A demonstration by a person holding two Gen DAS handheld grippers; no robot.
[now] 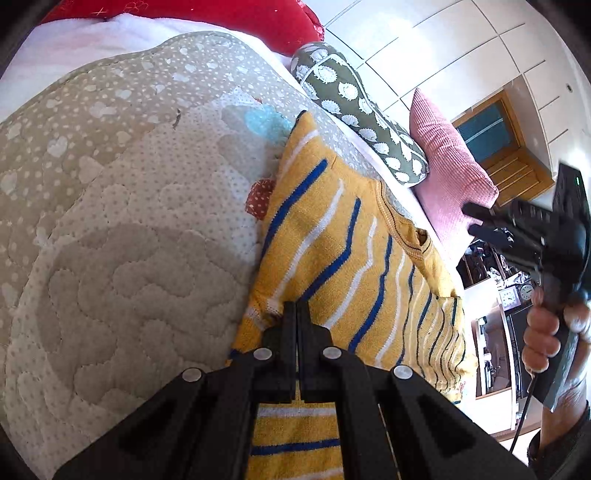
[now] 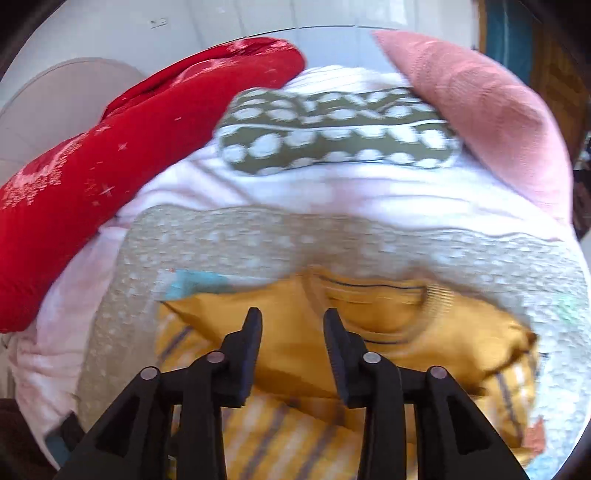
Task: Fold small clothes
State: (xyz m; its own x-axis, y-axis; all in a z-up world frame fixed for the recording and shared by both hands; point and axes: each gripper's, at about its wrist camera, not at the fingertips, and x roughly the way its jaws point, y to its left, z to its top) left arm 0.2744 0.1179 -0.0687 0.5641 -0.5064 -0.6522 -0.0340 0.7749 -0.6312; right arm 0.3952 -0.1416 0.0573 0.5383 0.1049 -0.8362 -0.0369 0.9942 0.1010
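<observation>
A small yellow sweater (image 1: 343,251) with blue and white stripes lies on a beige quilted mat (image 1: 122,229). My left gripper (image 1: 296,306) is shut on the sweater's edge near its lower left. My right gripper (image 2: 292,317) is open and empty, just above the sweater (image 2: 369,332) near its collar. In the left wrist view the right gripper (image 1: 476,221) hangs in the air to the right of the sweater, held by a hand. The right wrist view is blurred.
A green pillow with white hedgehogs (image 1: 354,107), a pink cushion (image 1: 447,166) and a red cushion (image 1: 221,18) lie along the bed's far side. White cupboards (image 1: 461,44) stand behind. The bed's edge runs on the right.
</observation>
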